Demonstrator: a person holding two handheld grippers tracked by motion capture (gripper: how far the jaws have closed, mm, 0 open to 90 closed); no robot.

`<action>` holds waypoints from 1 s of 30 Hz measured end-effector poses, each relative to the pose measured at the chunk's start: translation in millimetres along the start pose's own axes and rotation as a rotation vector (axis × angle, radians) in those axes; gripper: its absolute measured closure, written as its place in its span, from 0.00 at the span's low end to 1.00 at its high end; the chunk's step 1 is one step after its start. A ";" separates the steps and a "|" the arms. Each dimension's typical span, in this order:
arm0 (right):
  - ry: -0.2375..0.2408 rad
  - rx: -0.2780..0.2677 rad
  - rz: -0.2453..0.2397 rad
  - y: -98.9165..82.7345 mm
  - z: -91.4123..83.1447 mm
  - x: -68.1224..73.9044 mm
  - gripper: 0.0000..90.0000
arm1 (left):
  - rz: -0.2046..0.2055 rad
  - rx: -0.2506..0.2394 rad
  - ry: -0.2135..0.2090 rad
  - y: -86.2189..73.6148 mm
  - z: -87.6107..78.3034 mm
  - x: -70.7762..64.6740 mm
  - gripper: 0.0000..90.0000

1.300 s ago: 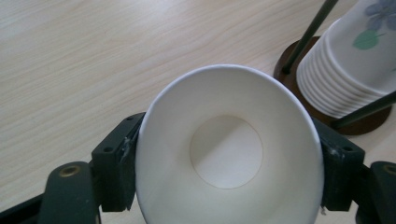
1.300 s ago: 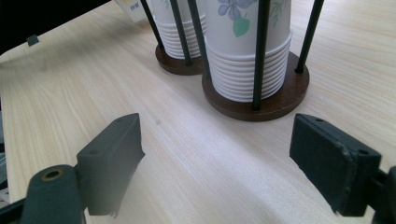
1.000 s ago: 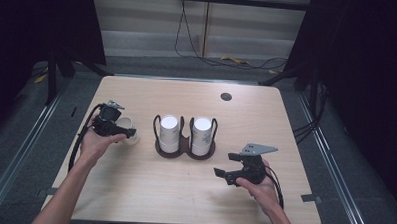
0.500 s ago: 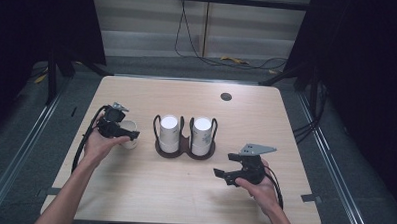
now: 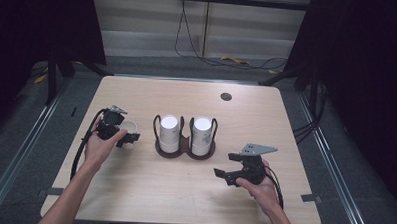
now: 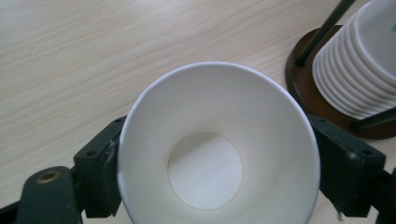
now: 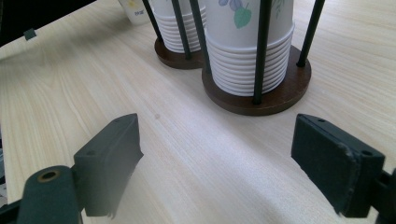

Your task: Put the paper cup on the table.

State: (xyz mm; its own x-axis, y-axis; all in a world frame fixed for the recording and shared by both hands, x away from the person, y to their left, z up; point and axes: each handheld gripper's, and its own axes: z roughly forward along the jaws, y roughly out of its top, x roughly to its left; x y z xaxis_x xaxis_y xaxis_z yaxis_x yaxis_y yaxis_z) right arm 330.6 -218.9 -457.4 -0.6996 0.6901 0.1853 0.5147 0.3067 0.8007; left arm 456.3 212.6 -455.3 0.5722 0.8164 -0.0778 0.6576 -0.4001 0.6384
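A white paper cup (image 6: 217,149) sits mouth-up between the two black jaws of my left gripper (image 6: 217,182), which press on its sides. From above, that cup (image 5: 130,125) and the left gripper (image 5: 123,134) are at the table's left. A dark round-based holder (image 5: 185,149) in the middle carries two stacks of white cups (image 5: 169,132) (image 5: 201,134). My right gripper (image 5: 223,175) hovers front right of the holder, open and empty. Its own view shows the cup stacks (image 7: 247,51) and holder base (image 7: 280,95) just ahead of the spread jaws (image 7: 233,163).
The light wooden table (image 5: 183,191) has a small dark round grommet (image 5: 226,97) at the back. Cables trail from both grippers along the forearms. Dark floor and metal rails surround the table.
My left gripper with the cup has shifted slightly forward and to the right, toward the holder. The right gripper has stayed put.
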 end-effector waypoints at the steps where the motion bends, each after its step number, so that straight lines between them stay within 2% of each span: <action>1: 0.001 0.000 0.003 0.0 -0.3 0.2 0.17 | 0.004 -0.012 0.005 -1.5 -1.2 0.4 0.18; 3: 0.002 -0.002 0.001 0.1 -0.8 0.5 0.17 | -0.001 -0.028 0.003 -4.9 -1.5 -0.4 0.18; 6: 0.000 -0.001 0.002 -0.1 -1.0 0.2 0.17 | 0.021 -0.013 -0.002 -9.3 -1.5 -2.1 0.18; 9: 0.001 -0.001 0.003 0.1 -0.7 0.2 0.17 | 0.040 -0.024 0.018 -13.1 -1.6 -5.9 0.18; 10: -0.001 -0.003 0.001 0.2 -0.9 0.7 0.18 | 0.057 -0.023 0.015 -14.3 -1.9 -5.6 0.18; 14: -0.005 -0.016 0.000 1.0 -2.3 1.4 0.18 | 0.040 -0.048 -0.002 -19.1 -2.7 -2.9 0.18; 18: -0.004 -0.013 -0.002 0.9 -2.1 1.3 0.18 | 0.056 -0.055 0.001 -22.3 -7.5 -4.1 0.18; 20: -0.003 -0.017 0.000 1.1 -2.4 1.5 0.18 | 0.036 -0.083 -0.012 -24.7 -10.6 -2.1 0.18; 24: -0.008 -0.018 -0.001 1.1 -3.5 1.5 0.18 | 0.014 -0.094 -0.028 -32.4 -15.0 1.6 0.18; 30: -0.013 -0.020 0.004 1.0 -3.5 1.3 0.17 | 0.022 -0.131 -0.056 -42.0 -21.0 -0.4 0.18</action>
State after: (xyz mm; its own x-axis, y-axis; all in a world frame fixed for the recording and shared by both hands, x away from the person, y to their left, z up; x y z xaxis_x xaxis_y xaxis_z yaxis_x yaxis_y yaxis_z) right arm 328.5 -220.0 -454.3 -0.6913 0.6995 0.1811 0.5070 0.2911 0.8113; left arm 418.2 237.8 -466.0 0.6147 0.7820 -0.1028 0.5772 -0.3572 0.7343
